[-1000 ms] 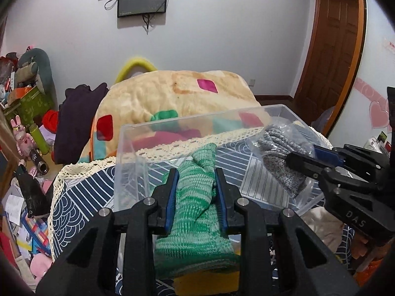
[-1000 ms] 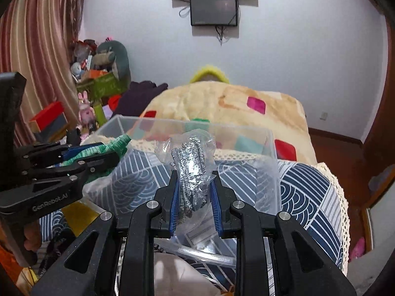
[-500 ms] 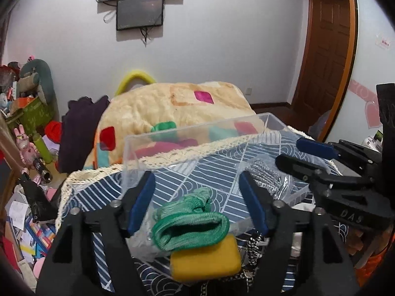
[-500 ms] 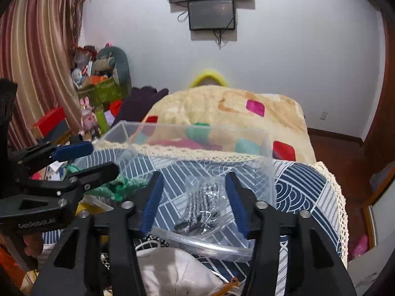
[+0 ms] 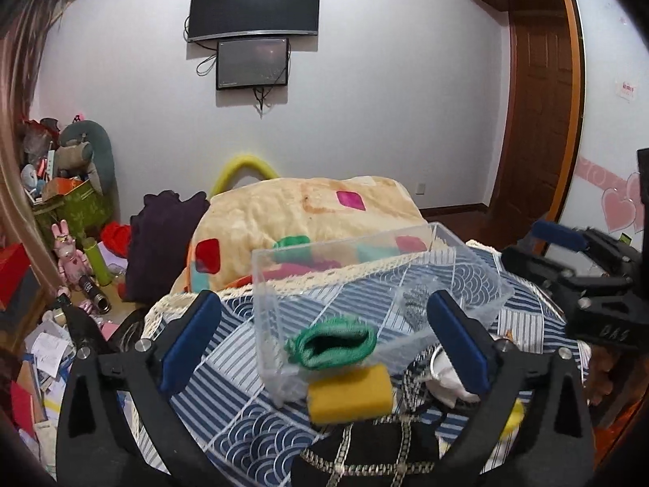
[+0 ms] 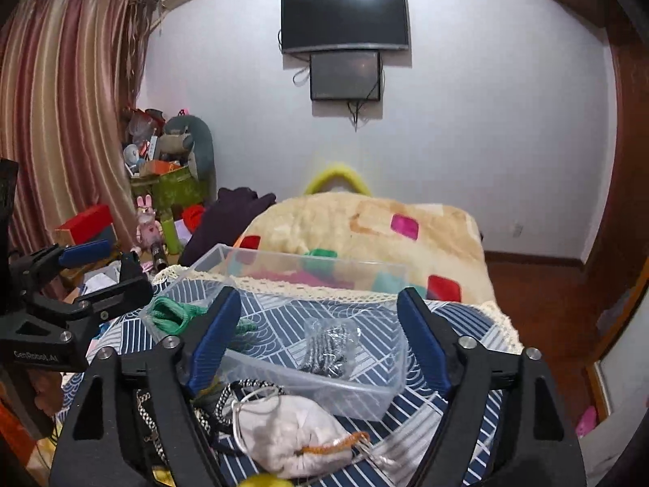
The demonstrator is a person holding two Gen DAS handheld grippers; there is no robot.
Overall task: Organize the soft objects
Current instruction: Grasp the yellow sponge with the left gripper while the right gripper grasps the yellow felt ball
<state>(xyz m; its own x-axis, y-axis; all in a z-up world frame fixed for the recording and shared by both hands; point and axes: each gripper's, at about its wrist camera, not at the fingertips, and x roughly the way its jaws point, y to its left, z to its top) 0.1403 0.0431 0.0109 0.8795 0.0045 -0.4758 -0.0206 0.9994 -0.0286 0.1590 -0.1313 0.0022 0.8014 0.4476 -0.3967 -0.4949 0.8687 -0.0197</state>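
A clear plastic bin (image 5: 478,296) (image 6: 365,397) sits on the blue patterned cloth. A green knit sock (image 5: 332,345) (image 6: 170,316) lies in its left end. A grey knit item in a plastic bag (image 6: 328,345) (image 5: 413,308) lies in its right end. My left gripper (image 5: 324,337) is open and empty, held back above the bin's near edge. My right gripper (image 6: 320,345) is open and empty, held back above the bagged item. A yellow sponge (image 5: 351,393), a white pouch (image 6: 292,434) and a black braided cloth (image 5: 365,454) lie in front of the bin.
A cream quilt with coloured patches (image 5: 308,211) (image 6: 365,223) lies behind the bin. A dark purple garment (image 5: 162,243) lies to its left. Toys, boxes and papers (image 5: 48,284) clutter the floor at the left. A wooden door (image 5: 535,121) is at the right.
Both grippers opened and let go: the green sock and the bagged grey item dropped into the bin. Both grippers then pulled back and up, away from the bin.
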